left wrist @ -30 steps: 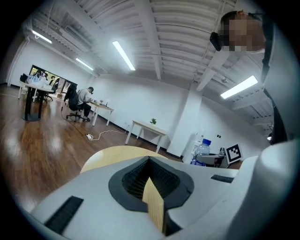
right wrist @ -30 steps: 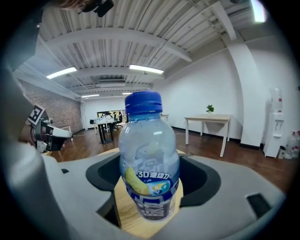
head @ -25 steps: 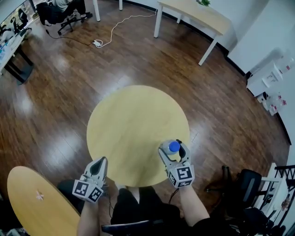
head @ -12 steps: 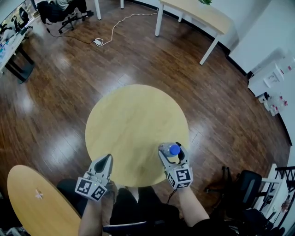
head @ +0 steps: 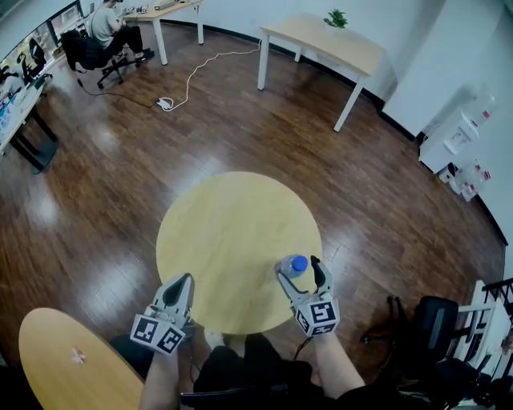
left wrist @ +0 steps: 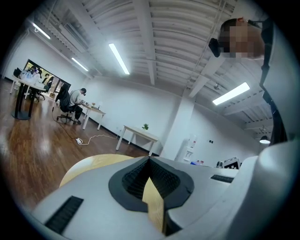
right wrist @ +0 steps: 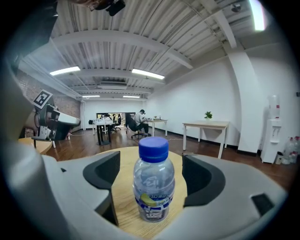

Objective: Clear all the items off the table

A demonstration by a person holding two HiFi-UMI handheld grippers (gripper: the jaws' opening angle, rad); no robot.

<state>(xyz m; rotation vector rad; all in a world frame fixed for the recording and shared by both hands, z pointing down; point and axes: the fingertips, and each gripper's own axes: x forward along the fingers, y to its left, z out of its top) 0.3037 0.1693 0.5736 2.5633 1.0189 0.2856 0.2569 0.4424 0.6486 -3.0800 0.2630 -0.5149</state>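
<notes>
A small clear water bottle (head: pixel 290 266) with a blue cap stands upright on the round wooden table (head: pixel 232 232), near its front right edge. My right gripper (head: pixel 298 265) is open around it and its jaws have just been opening. In the right gripper view the bottle (right wrist: pixel 152 183) stands between the two jaws of that gripper (right wrist: pixel 151 171), with a gap on each side. My left gripper (head: pixel 183 280) is shut with nothing in it and hovers at the table's front left edge. In the left gripper view its dark pads (left wrist: pixel 133 180) meet in front of the tabletop (left wrist: pixel 89 166).
A second round table (head: pixel 64 360) lies at the lower left. A rectangular desk (head: pixel 321 40) stands at the back. An office chair (head: pixel 425 320) is at the lower right. A cable with a power strip (head: pixel 166 102) lies on the wooden floor. A person (head: pixel 104 24) sits far left.
The right jaws have spread apart off the bottle, which now stands free on the table. The left gripper has risen a little. The head view has tilted up slightly.
</notes>
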